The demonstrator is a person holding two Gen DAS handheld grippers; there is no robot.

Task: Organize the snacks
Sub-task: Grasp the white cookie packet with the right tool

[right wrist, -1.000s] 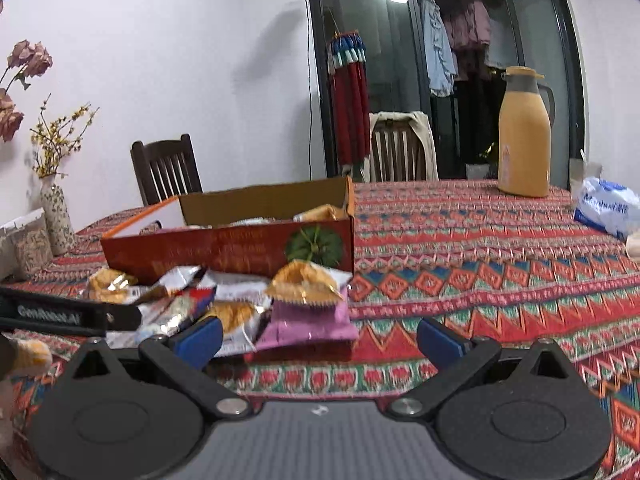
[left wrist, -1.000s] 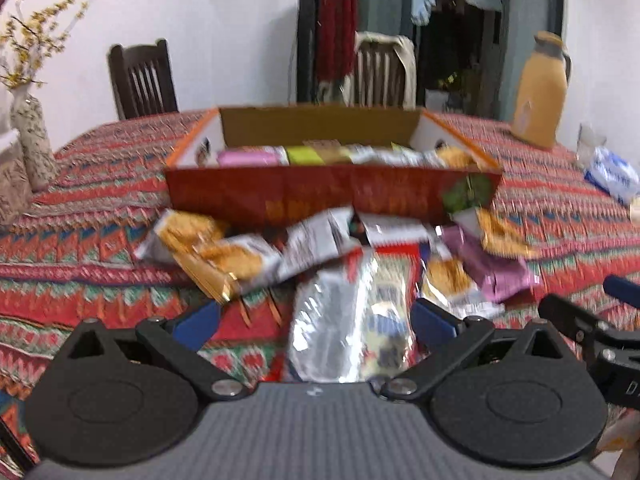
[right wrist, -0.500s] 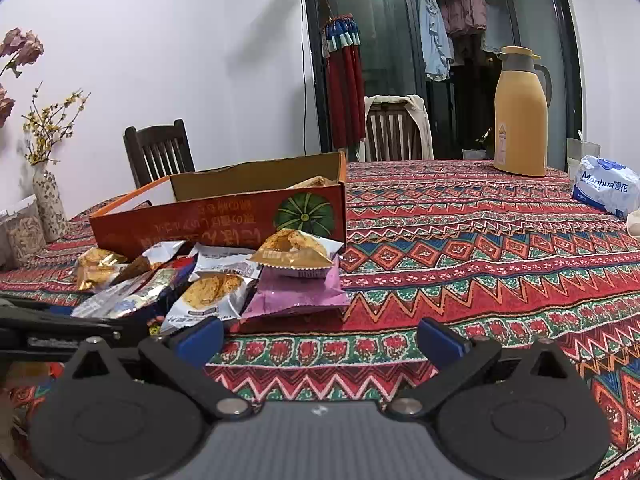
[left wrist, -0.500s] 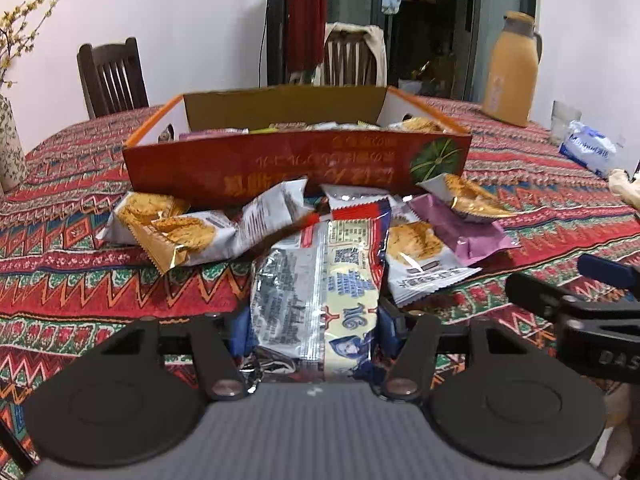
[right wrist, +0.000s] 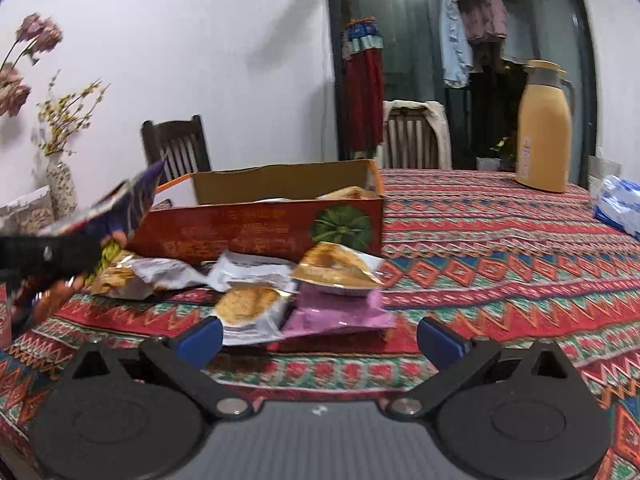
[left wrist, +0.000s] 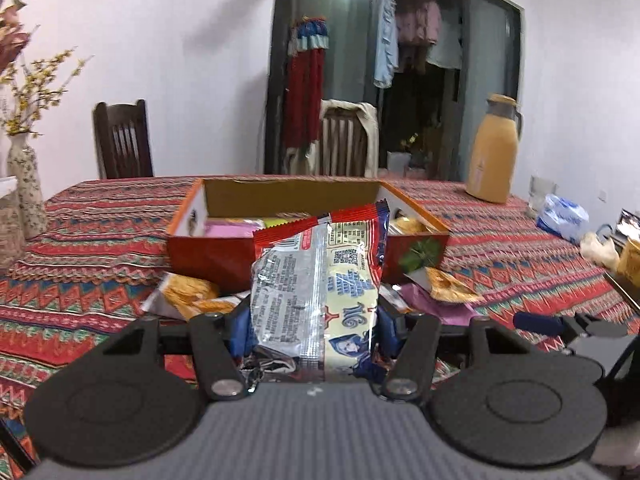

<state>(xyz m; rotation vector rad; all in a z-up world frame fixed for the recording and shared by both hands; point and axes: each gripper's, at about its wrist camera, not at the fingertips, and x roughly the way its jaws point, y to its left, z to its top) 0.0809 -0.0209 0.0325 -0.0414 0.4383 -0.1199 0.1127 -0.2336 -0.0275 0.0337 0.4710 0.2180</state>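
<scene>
Table cloth [right wrist: 500, 240]: red, with zigzag stripes, covers the table.
Jug [left wrist: 494, 150]: tall, yellow-brown, stands at the far right of the table.
Vase [left wrist: 24, 184]: spotted, at the left edge, holds yellow flowers.
Chairs [left wrist: 122, 142]: dark wood, behind the table.
Clothes [right wrist: 456, 52]: hang in the dark doorway.
</scene>
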